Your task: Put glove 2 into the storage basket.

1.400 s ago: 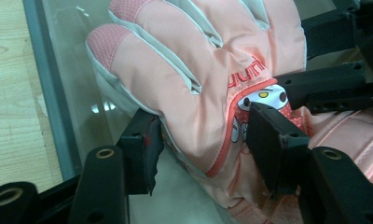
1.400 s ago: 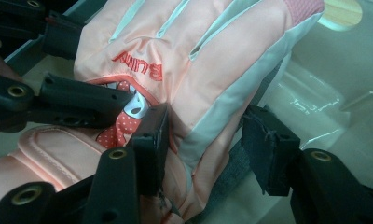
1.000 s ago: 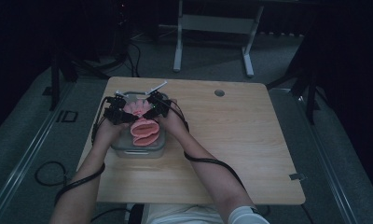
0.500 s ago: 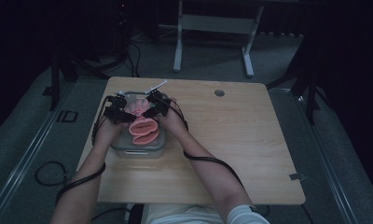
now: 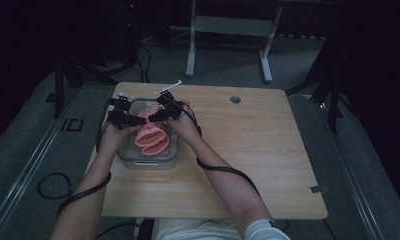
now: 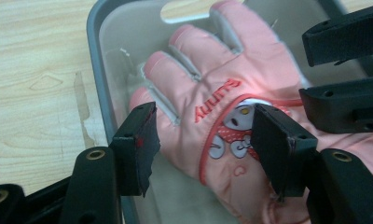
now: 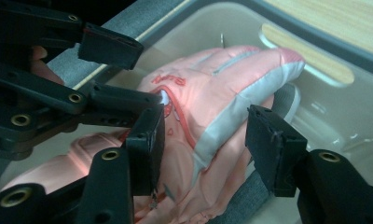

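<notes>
A light wooden worktop (image 5: 248,150) with rounded corners and a dark round grommet (image 5: 235,99) is seen, standing on a grey carpeted floor (image 5: 28,150). A white metal frame (image 5: 228,30) on two legs is set beyond its far edge, and black cables (image 5: 53,186) are laid across the floor. The room is dimly lit, and its far side is lost in darkness.

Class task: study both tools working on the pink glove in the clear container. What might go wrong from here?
1. Both the left tool and right tool straddle the pink glove loosely, so it may slip free.
2. The tools crowd together and could collide.
3. The glove overhangs the clear container rim; a tug might shift the container on the table.
</notes>
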`<state>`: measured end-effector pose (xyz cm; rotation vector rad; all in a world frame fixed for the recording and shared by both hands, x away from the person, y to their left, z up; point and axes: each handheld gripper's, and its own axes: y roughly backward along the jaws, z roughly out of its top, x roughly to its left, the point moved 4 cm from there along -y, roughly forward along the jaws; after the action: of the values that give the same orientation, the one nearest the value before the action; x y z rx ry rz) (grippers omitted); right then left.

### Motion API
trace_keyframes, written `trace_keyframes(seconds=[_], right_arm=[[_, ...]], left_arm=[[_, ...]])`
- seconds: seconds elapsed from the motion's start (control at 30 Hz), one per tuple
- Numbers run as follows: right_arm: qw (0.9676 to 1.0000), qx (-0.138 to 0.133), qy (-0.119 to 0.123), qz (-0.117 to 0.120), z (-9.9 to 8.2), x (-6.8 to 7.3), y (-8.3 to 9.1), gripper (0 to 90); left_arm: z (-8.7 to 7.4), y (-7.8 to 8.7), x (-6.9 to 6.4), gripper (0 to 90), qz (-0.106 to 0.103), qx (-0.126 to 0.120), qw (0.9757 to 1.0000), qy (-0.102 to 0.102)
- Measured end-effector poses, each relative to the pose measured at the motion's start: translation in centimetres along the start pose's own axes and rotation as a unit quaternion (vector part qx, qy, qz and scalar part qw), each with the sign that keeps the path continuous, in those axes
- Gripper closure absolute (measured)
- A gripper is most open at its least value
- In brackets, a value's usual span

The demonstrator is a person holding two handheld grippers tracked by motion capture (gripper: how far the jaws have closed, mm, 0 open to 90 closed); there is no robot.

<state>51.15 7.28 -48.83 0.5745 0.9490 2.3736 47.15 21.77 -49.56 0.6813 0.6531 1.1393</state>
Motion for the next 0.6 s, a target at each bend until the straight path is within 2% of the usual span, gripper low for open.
trace_keyframes(seconds=[0.23,0.27,0.4,0.6], right_arm=[[0.9998,-0.018,0.001,0.006,0.5,0.1,1.7,44.1],[0.9998,-0.02,0.0,0.006,0.6,0.1,2.0,43.3],[0.9997,-0.023,0.0,0.001,0.5,-0.3,3.1,41.2],[0.9995,-0.029,-0.004,0.008,0.0,-1.1,4.1,38.1]], left_arm=[[0.6,1.1,-0.8,38.1,-0.005,-0.016,0.9998,-0.009],[0.8,1.5,-1.1,38.1,-0.003,-0.02,0.9997,-0.015],[1.2,2.3,-1.6,37.5,-0.006,-0.032,0.9993,-0.017],[1.4,3.3,-2.8,37.5,-0.013,-0.047,0.9984,-0.028]])
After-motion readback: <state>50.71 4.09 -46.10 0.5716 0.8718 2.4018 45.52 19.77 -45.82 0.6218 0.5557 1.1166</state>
